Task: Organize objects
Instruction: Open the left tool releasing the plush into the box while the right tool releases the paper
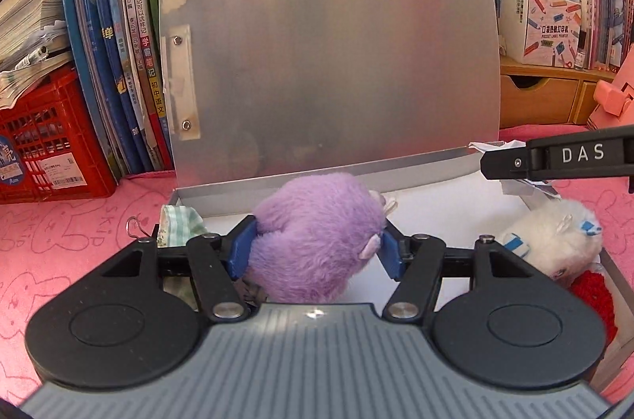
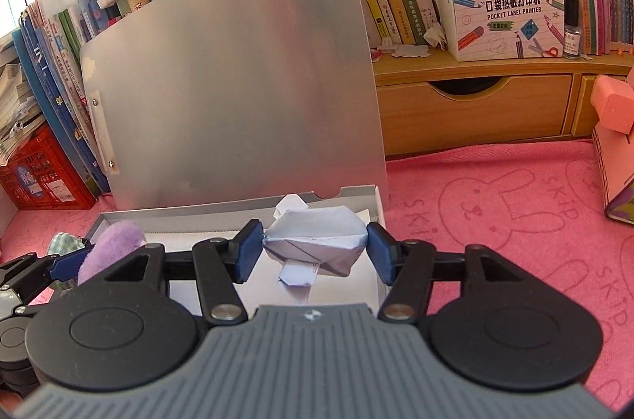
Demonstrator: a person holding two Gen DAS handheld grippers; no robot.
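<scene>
1. Left wrist view: the left claw is clamped on a fluffy purple plush toy, its blue pads pressing into the fur from either side. The toy fills the gap between the fingers and sits straight ahead of the claw, above the white floor of the shallow grey cardboard box.

2. Right wrist view: the right claw is clamped on a folded white-and-blue paper figure, whose long axis runs across from one pad to the other. It hangs over the right part of the same box, in front of the upright silvery lid.

3. The relation that counts: both held things are already over the box interior, so each release probably needs only a short drop downward, not a reach forward.

4. Free floor is the limit. A white plush toy with blue stripes and something red and knitted occupy the right end, and a green checked cloth pouch lies at the left wall. The purple toy is nearer the bare middle.

5. The box rests on the pink rabbit-print cloth covering the desk.
</scene>
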